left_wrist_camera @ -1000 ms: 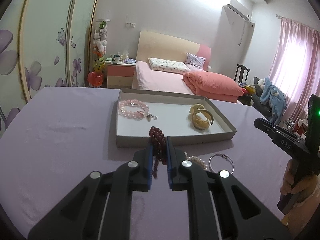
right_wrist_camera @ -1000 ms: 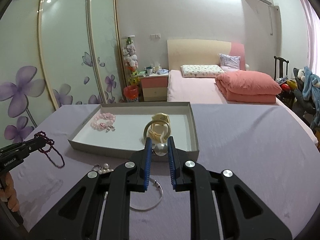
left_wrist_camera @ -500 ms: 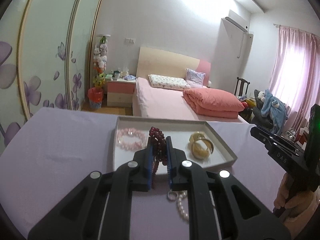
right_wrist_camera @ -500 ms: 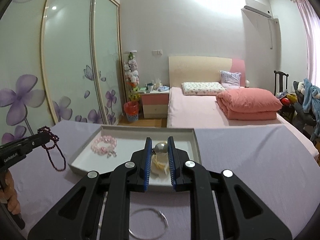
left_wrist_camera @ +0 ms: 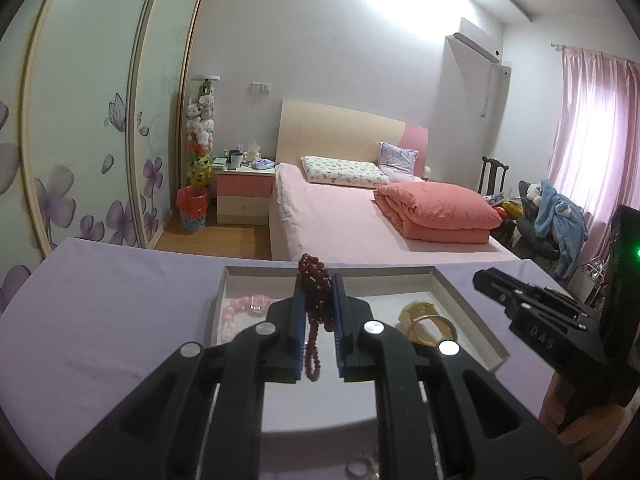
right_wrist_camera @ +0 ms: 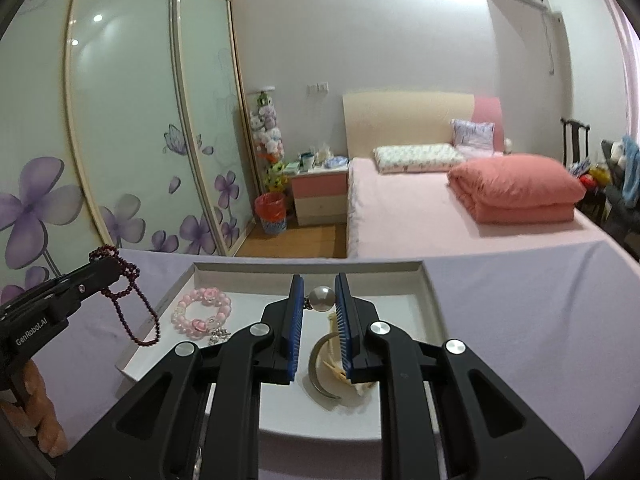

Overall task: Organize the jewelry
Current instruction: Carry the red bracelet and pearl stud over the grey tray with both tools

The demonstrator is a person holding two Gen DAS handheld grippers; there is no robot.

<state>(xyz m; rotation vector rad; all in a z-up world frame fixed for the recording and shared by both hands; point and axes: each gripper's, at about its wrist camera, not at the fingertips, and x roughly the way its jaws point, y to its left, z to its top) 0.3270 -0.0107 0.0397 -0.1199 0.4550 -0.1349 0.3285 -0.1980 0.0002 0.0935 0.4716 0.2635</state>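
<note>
We are squeezing a dark red bead string (left_wrist_camera: 316,312) between the blue pads of our left gripper (left_wrist_camera: 317,320). The pads are nearly together, and the beads are poking out above the tips and hanging down in a loop below them. We are holding this gripper up over the near edge of the white tray (left_wrist_camera: 472,320).

Our right gripper (right_wrist_camera: 318,312) is pinching a big round pearl (right_wrist_camera: 322,298) near its tips, with the two pads pressing on the pearl's sides. We are holding it up above the tray too.

In the tray, a pink bead bracelet (right_wrist_camera: 202,310) is lying on the left side, and a gold bangle (left_wrist_camera: 426,320) is lying on the right side, well apart from it. The tray is sitting on a purple cloth (right_wrist_camera: 520,340). A pink bed (right_wrist_camera: 440,208) is standing behind the table.
</note>
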